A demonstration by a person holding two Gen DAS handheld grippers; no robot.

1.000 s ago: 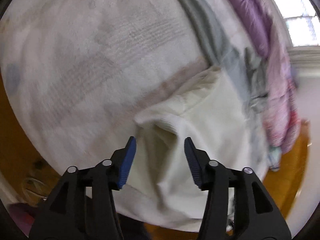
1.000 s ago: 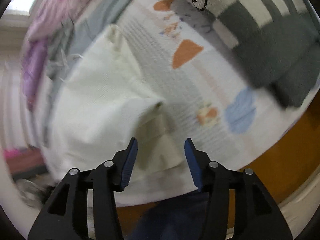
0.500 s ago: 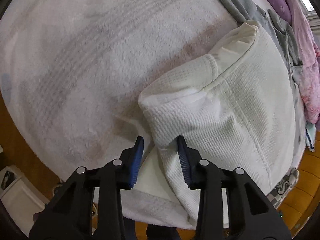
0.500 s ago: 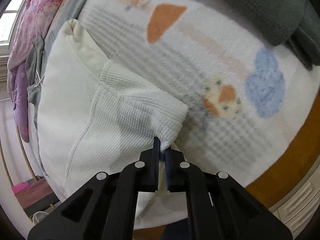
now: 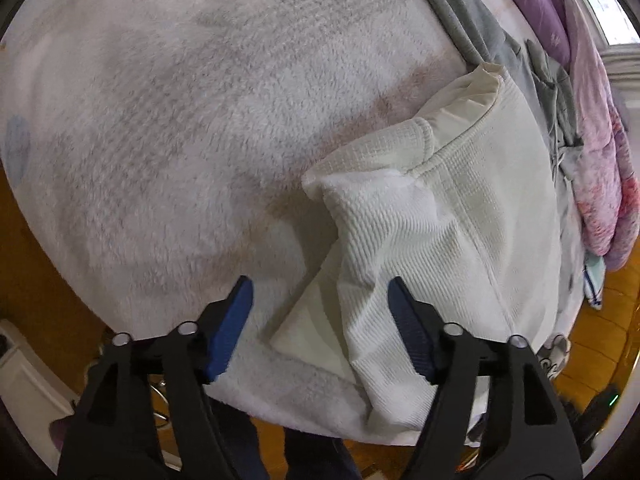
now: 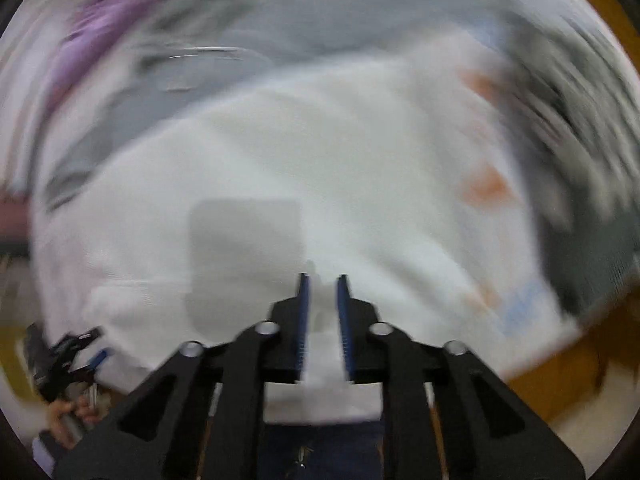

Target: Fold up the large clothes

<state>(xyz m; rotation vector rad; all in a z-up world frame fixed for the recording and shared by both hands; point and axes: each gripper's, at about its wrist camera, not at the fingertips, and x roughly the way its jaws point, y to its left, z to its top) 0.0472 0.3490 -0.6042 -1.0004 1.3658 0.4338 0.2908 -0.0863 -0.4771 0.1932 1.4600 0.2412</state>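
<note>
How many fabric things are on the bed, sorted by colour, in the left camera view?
White or cream: 2, the fleece blanket and the waffle-knit garment
Grey: 1, a grey garment
Purple or pink: 1, a floral quilt
Total: 4

No legible text or labels

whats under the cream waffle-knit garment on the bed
The cream waffle-knit garment lies on a white fleece blanket. A smooth cream layer pokes out beneath its near fold. Anything further under it is covered.
</note>
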